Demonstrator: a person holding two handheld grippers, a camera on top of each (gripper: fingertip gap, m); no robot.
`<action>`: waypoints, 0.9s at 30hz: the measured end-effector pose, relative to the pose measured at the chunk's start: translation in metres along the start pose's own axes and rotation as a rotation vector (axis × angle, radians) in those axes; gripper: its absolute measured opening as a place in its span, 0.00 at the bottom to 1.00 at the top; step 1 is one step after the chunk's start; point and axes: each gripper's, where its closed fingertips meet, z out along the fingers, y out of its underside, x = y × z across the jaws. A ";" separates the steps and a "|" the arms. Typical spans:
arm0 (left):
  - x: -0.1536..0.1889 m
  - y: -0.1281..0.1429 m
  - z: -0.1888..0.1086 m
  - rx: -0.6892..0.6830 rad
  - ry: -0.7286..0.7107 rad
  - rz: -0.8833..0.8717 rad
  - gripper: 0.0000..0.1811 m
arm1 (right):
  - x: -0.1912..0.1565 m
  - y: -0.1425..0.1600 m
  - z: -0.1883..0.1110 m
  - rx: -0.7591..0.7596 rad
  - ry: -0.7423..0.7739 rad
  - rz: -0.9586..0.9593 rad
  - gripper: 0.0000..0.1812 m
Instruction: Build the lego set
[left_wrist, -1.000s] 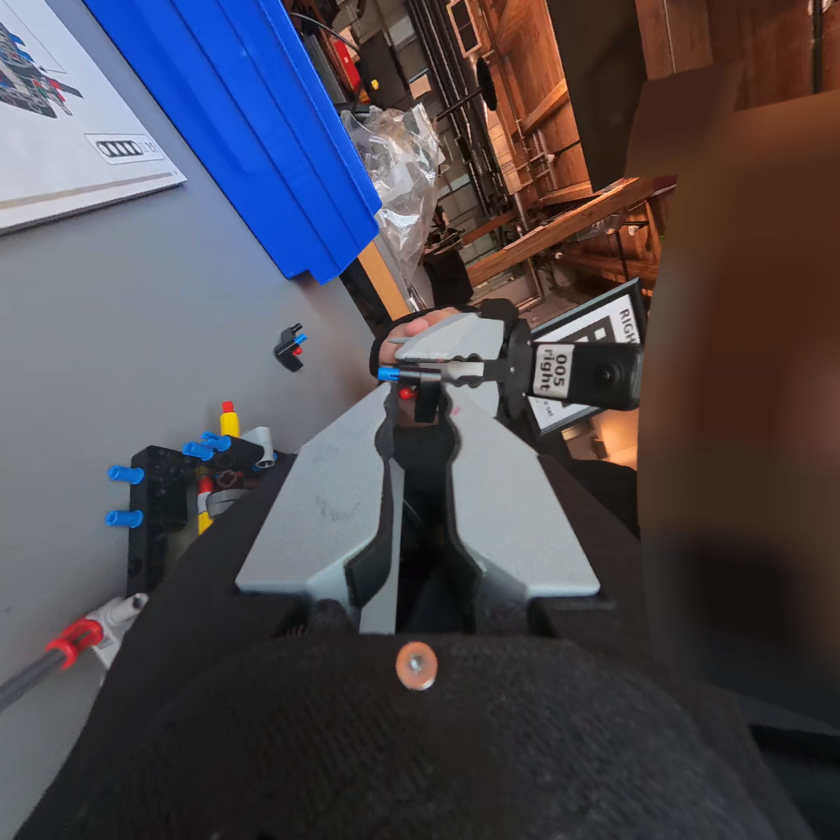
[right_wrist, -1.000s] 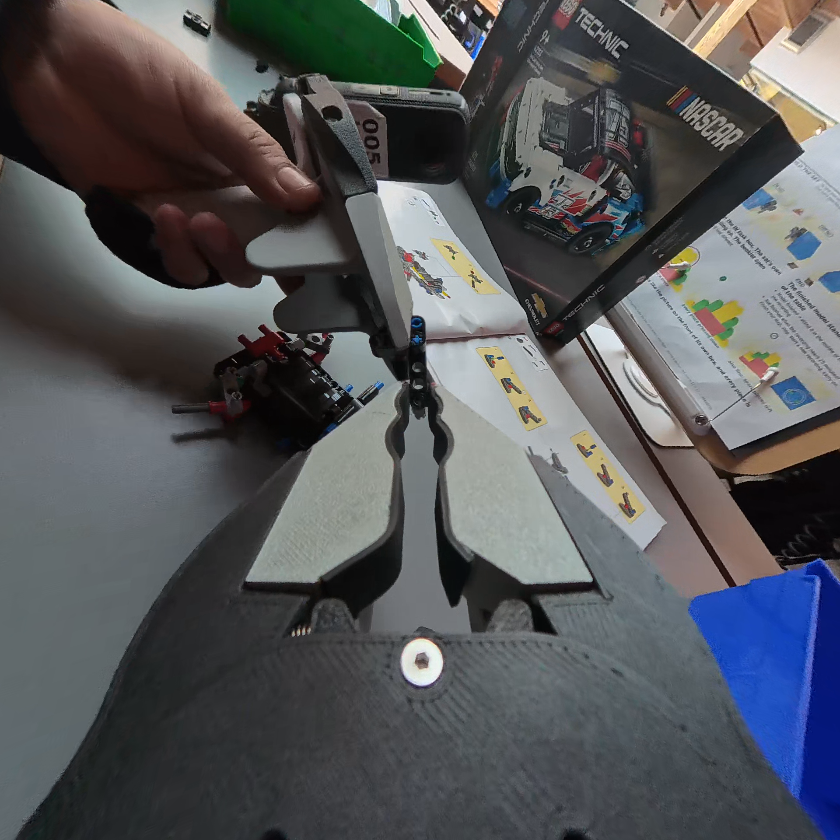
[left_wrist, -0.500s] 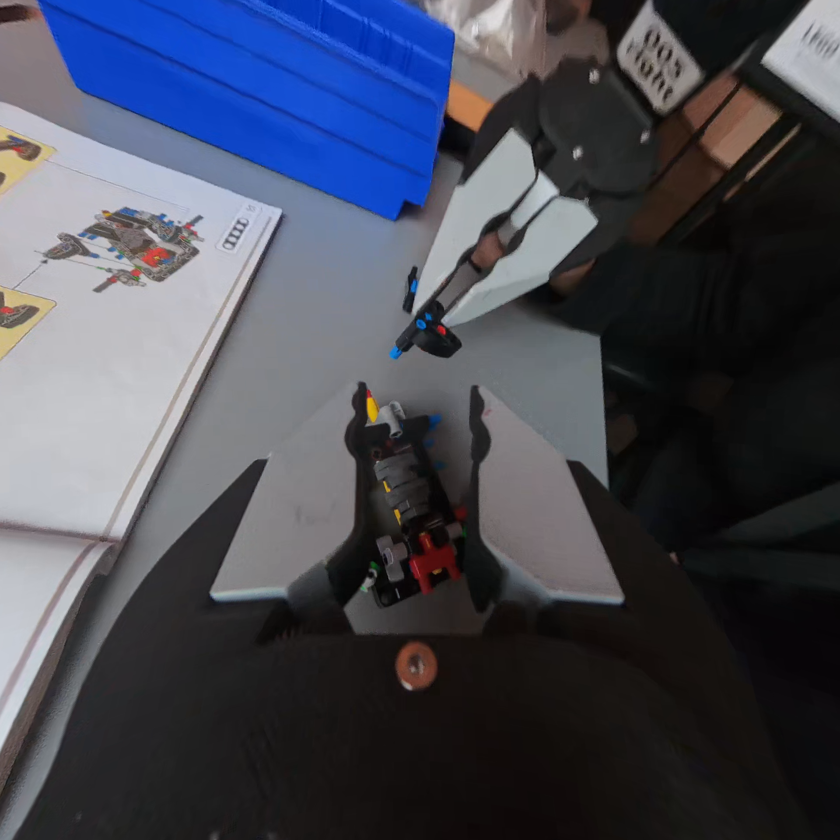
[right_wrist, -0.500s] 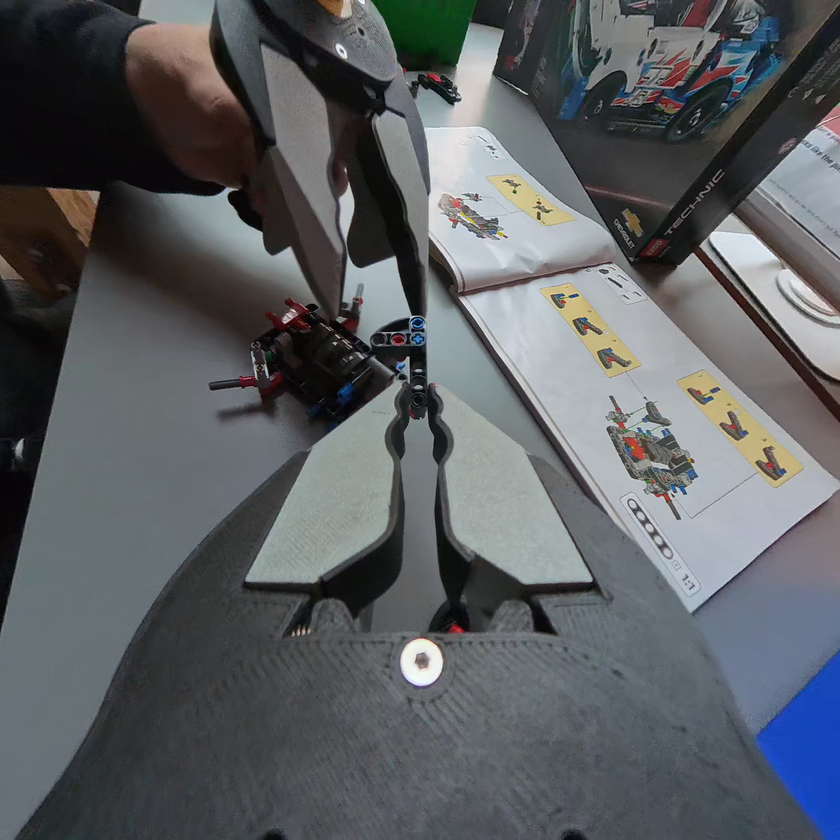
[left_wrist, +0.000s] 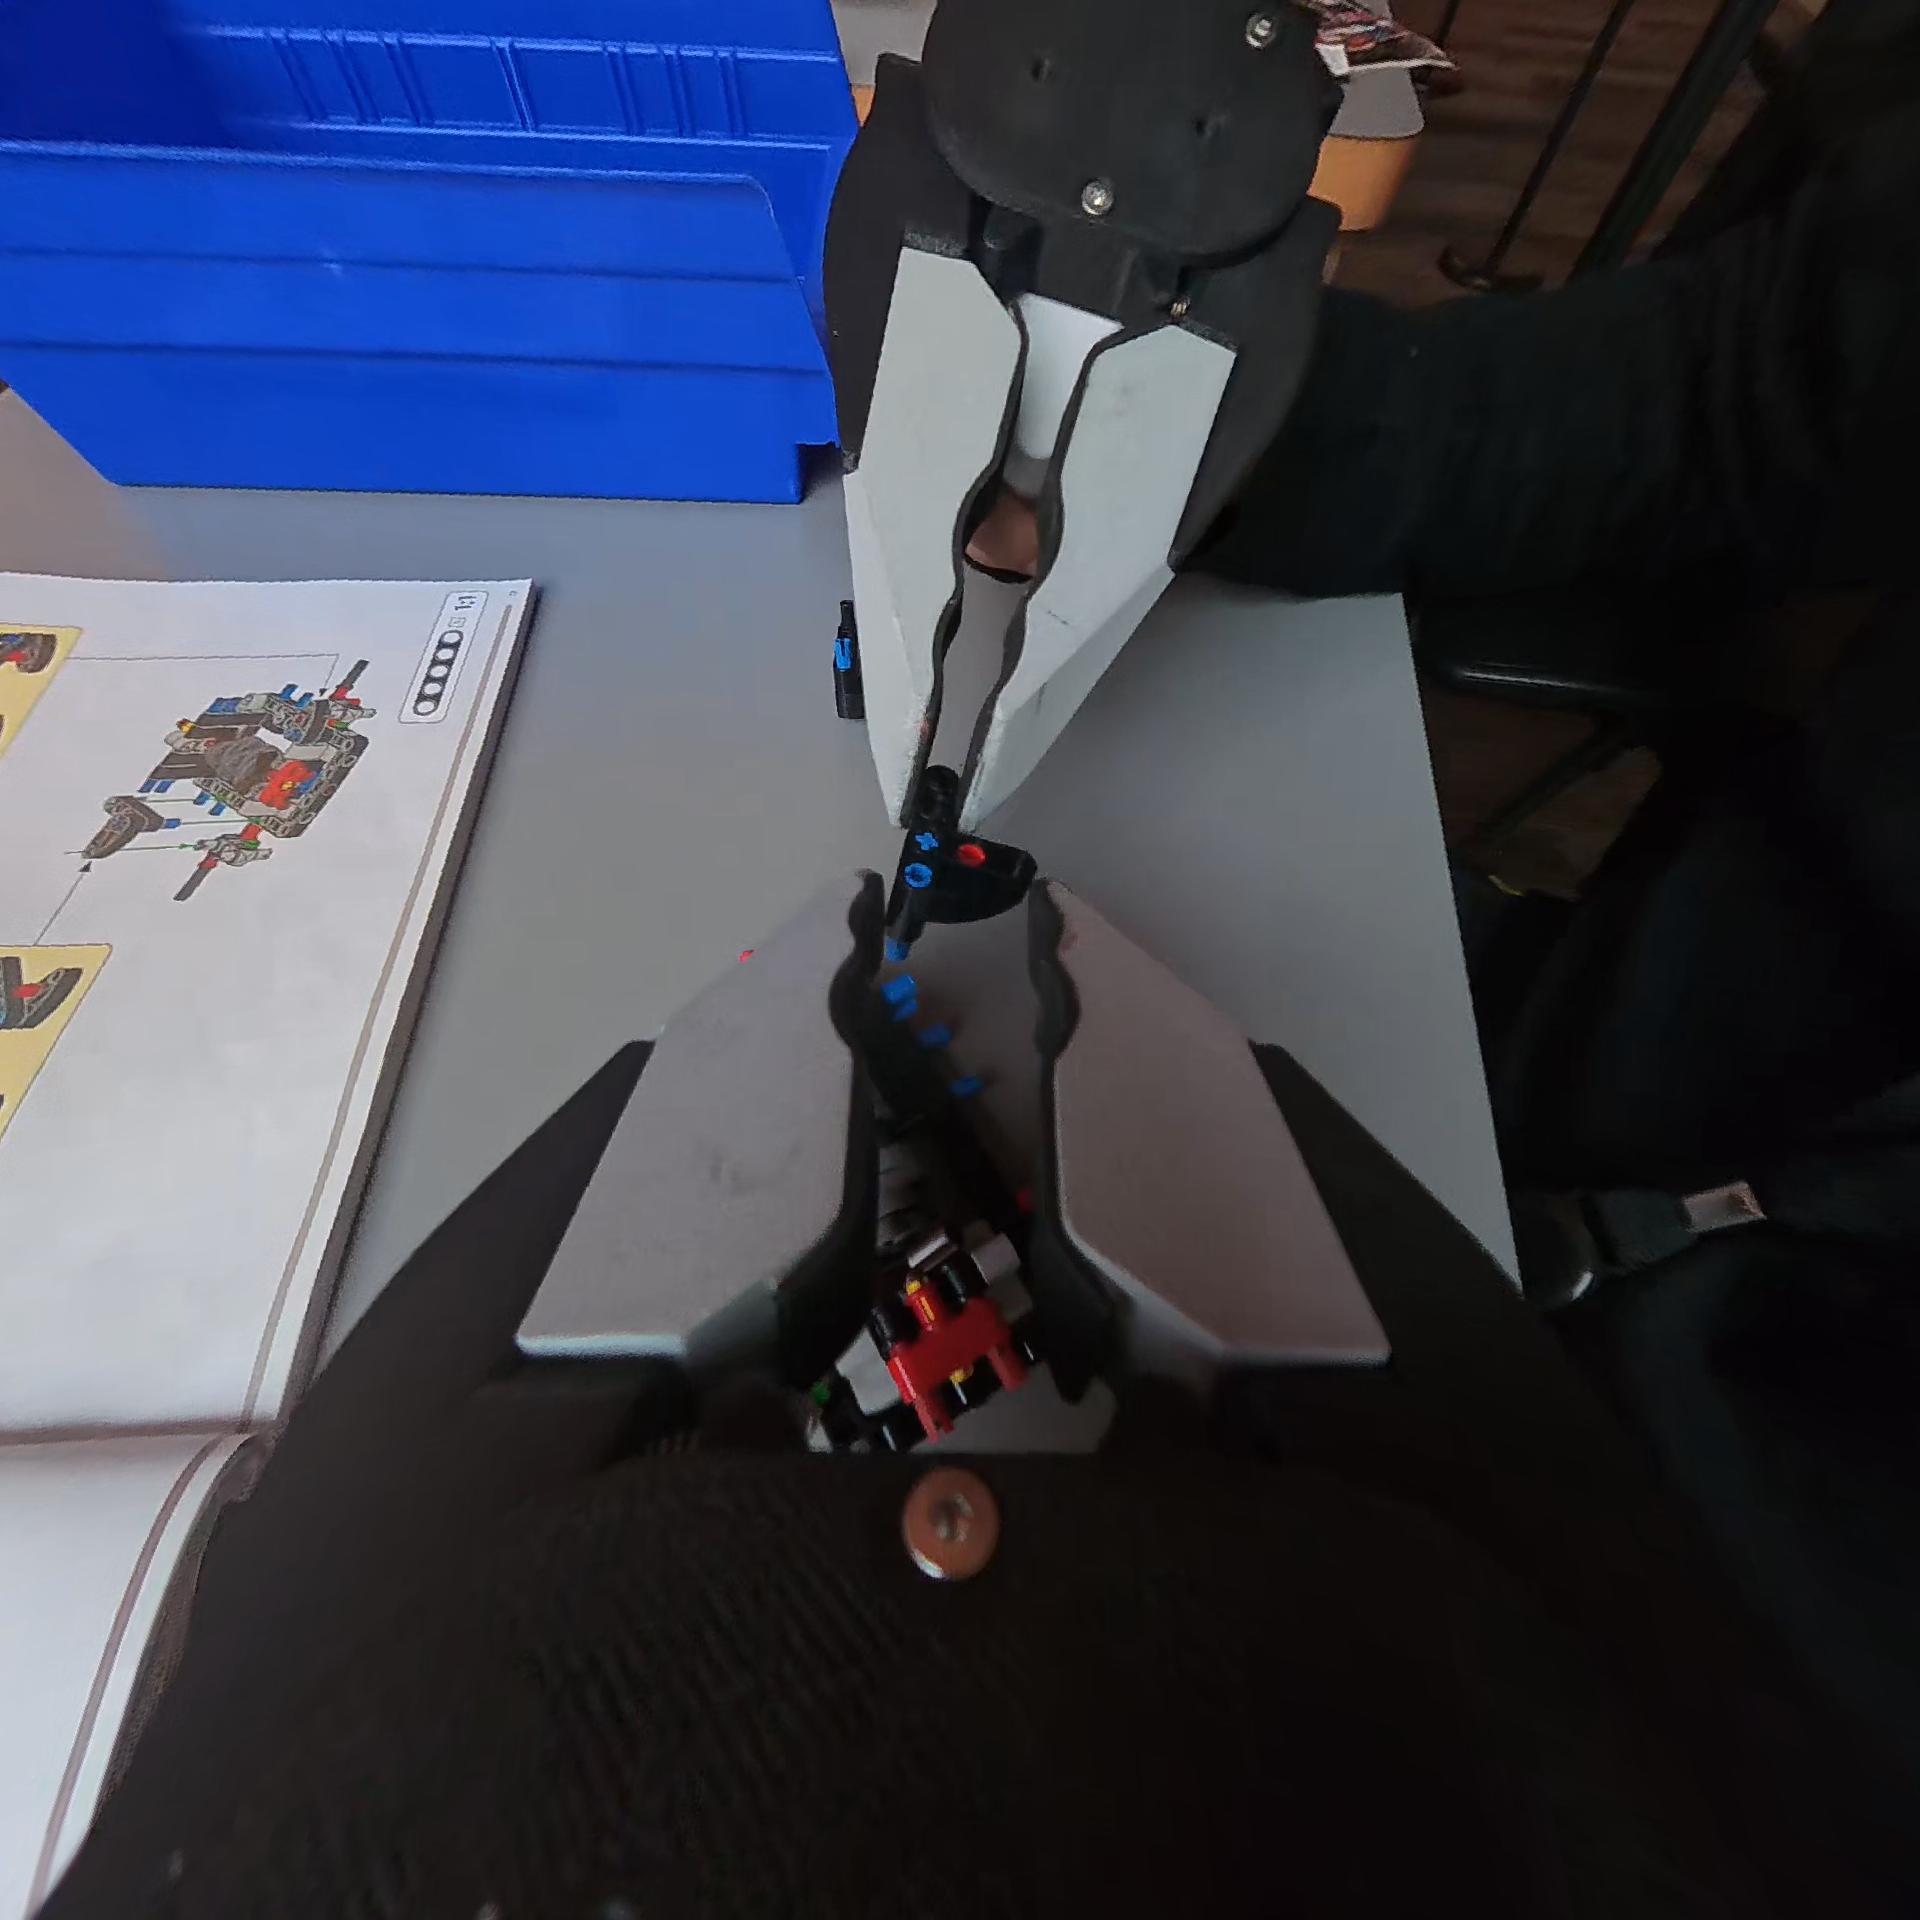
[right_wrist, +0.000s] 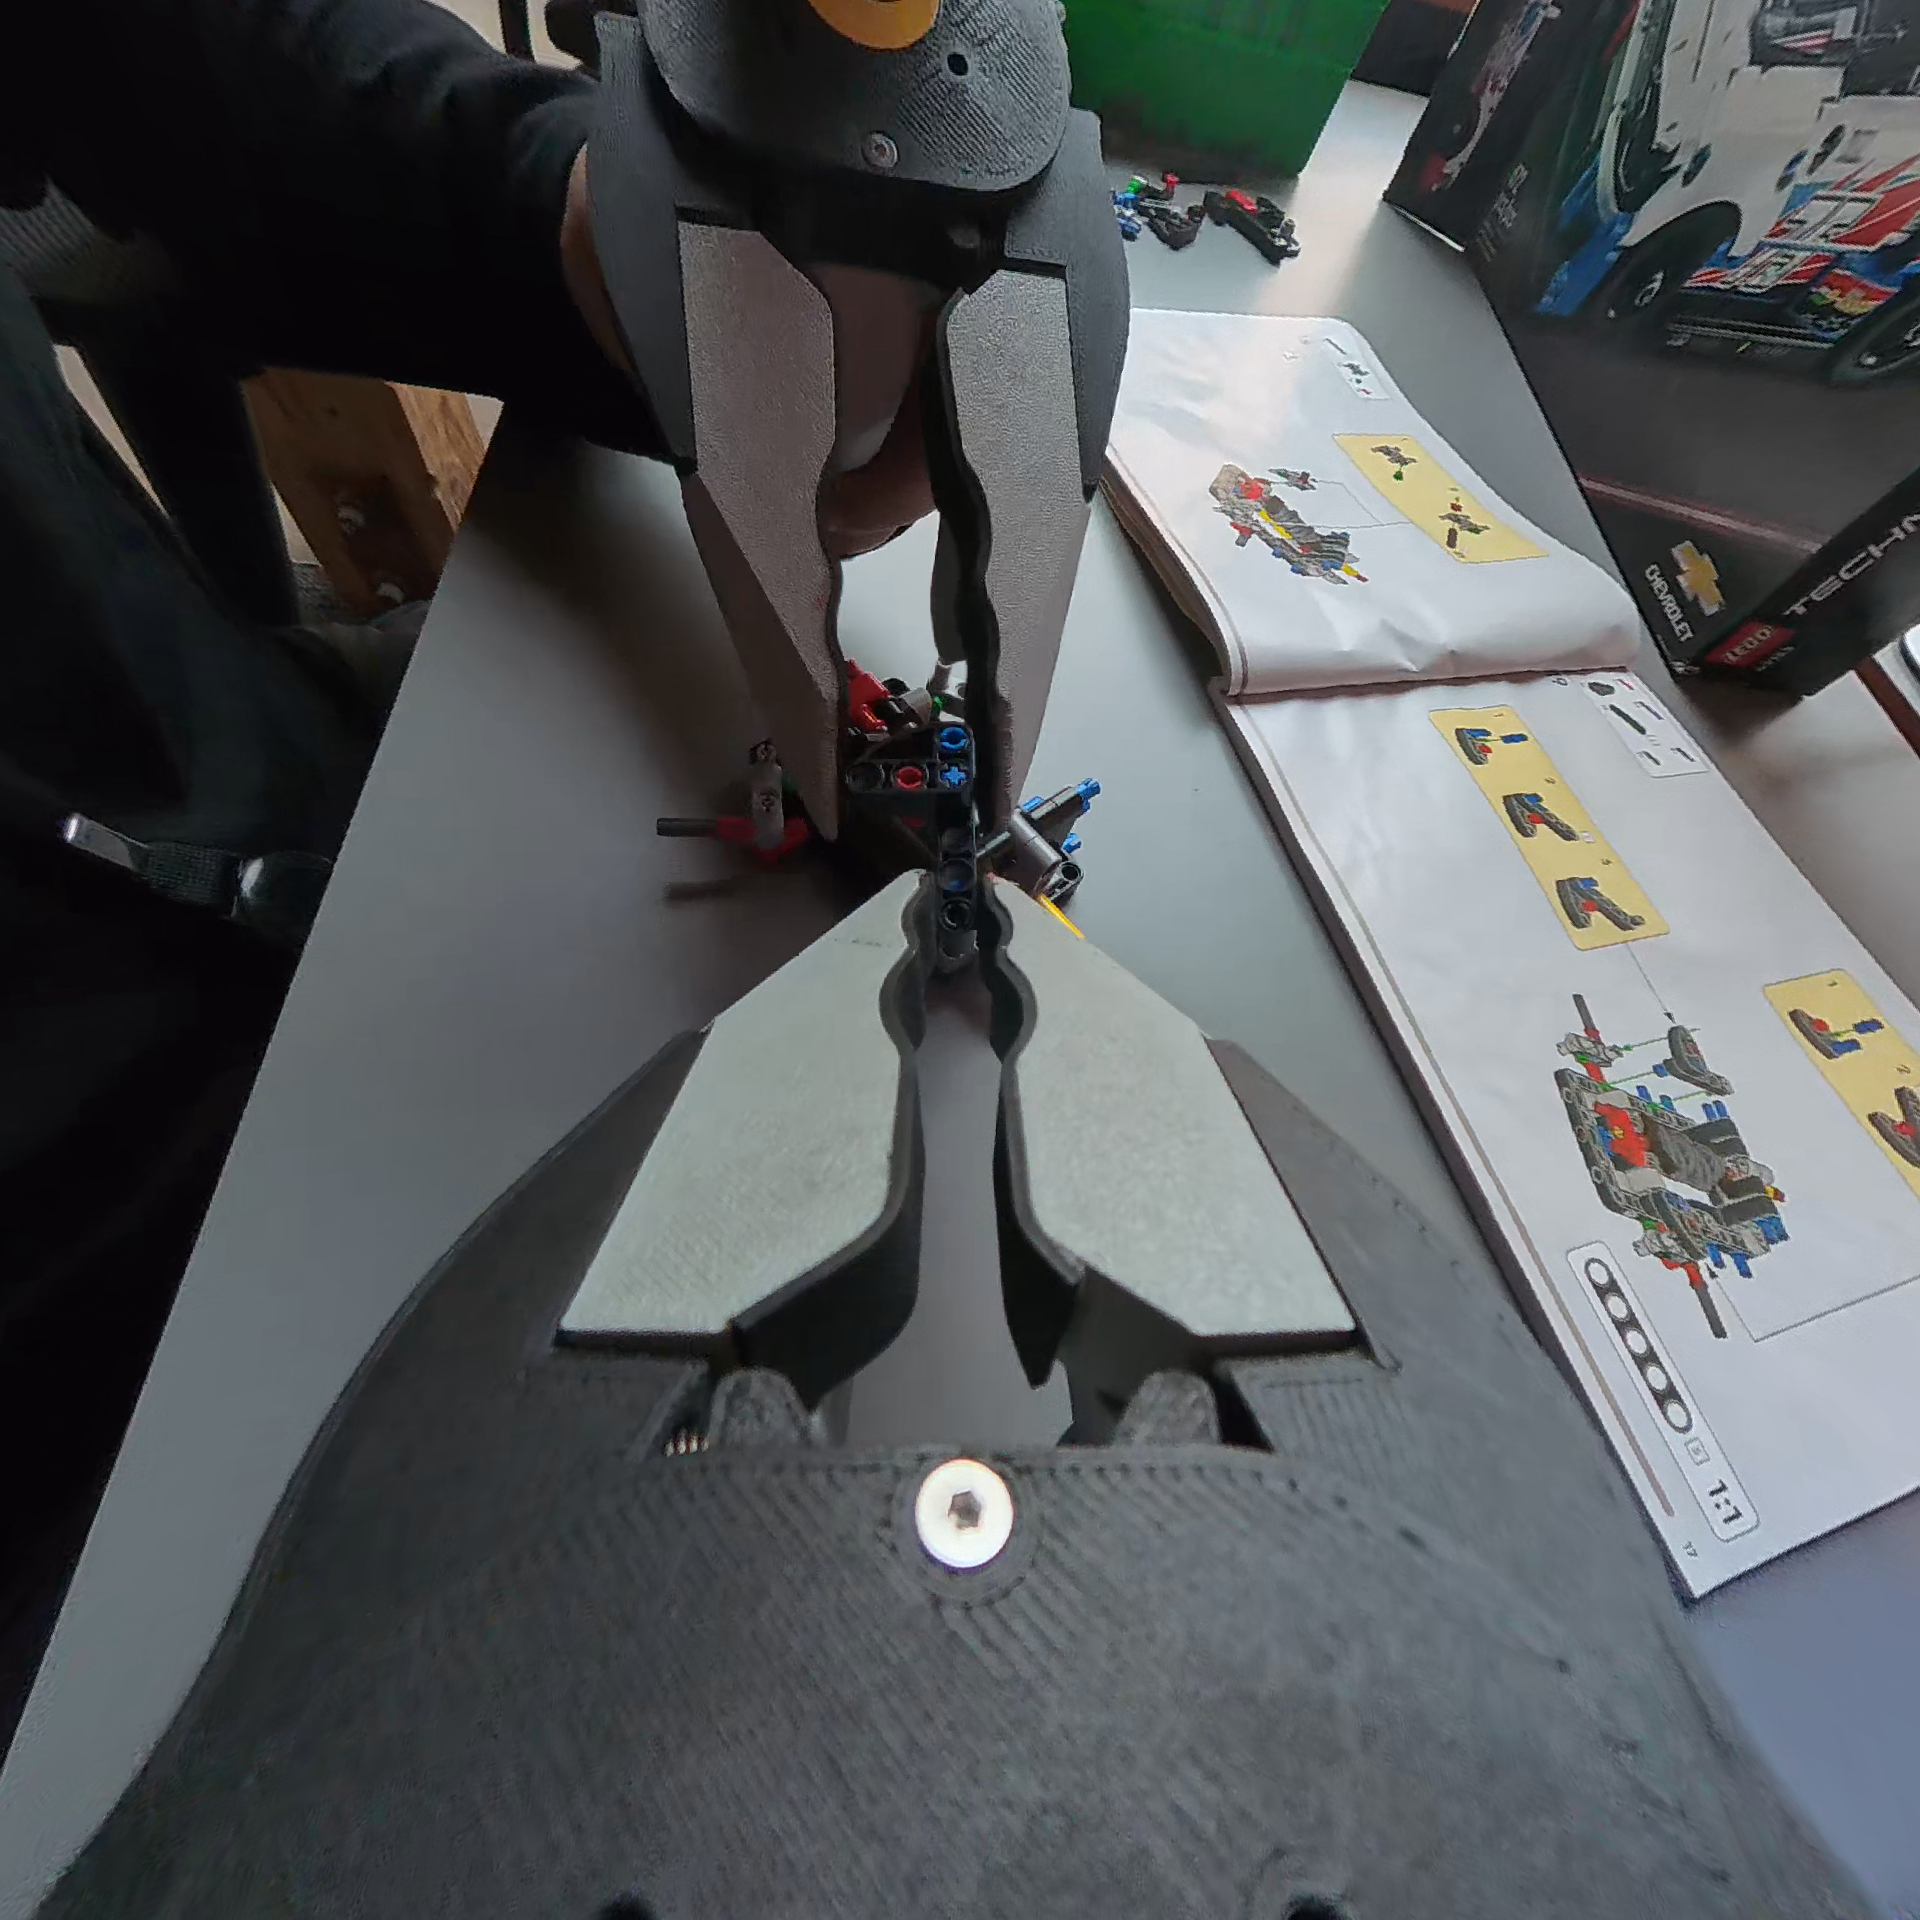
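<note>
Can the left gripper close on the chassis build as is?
Probably yes. The left gripper is open with its fingers straddling the chassis build; nothing sits between fingers and model.

A smooth grey counter (right_wrist: 499, 935) stood in soft daylight, with a bare wooden post (right_wrist: 353, 468) beyond its far edge.

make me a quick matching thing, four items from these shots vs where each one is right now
Items:
1. black angled lego piece
2. lego assembly
3. blue bin
4. instruction booklet

Places:
A. lying open on the table
B. between the left gripper's open jaws
C. at the far edge of the table, beyond the booklet
D. pinched in the right gripper

Pairs: 1-D, 2-B, 3-C, 4-A
</note>
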 end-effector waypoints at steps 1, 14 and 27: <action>0.000 0.000 0.001 0.004 -0.005 -0.003 0.13 | 0.000 0.001 0.000 -0.001 -0.001 0.001 0.02; -0.027 0.006 0.004 -0.012 -0.271 0.020 0.13 | 0.024 -0.015 -0.011 0.129 0.094 0.286 0.02; -0.034 0.000 0.003 -0.084 -0.538 0.273 0.13 | 0.022 -0.013 0.012 0.083 0.101 0.527 0.08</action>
